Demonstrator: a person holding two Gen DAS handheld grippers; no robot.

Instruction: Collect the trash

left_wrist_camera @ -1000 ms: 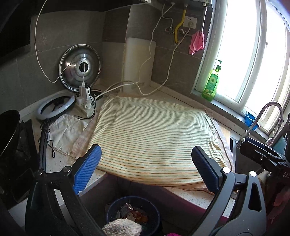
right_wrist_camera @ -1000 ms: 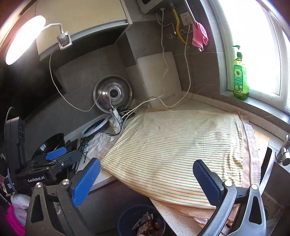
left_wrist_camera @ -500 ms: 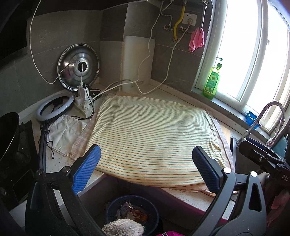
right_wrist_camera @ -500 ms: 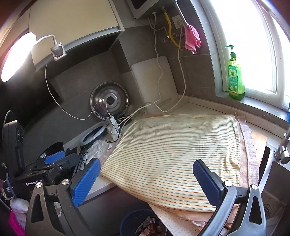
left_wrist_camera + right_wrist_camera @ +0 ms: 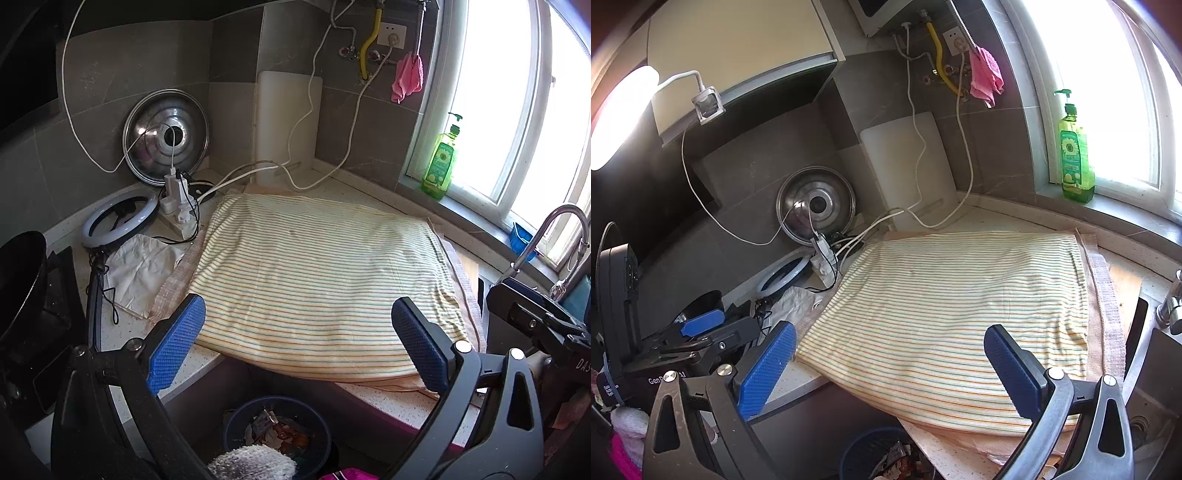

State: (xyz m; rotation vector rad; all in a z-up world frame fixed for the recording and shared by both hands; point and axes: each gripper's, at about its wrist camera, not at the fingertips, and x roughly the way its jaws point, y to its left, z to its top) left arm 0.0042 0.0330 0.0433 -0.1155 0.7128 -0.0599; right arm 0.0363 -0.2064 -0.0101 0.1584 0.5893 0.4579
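Both grippers have drifted back and tilted upward from a second ago, so the blue waste basket (image 5: 277,435) sinks toward the bottom edge. The left gripper (image 5: 295,339) and right gripper (image 5: 888,360) each hold their blue pads spread wide, gripping nothing. Wrappers lie in the basket below the counter edge; the striped cloth (image 5: 321,280) looks bare, suggesting collection is finished.

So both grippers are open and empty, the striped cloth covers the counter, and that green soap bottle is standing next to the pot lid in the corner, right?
Not quite. The green soap bottle stands on the window sill, well away from the pot lid; the left wrist view shows it. The rest holds: the left gripper and right gripper are open and empty, and the striped cloth covers the counter.
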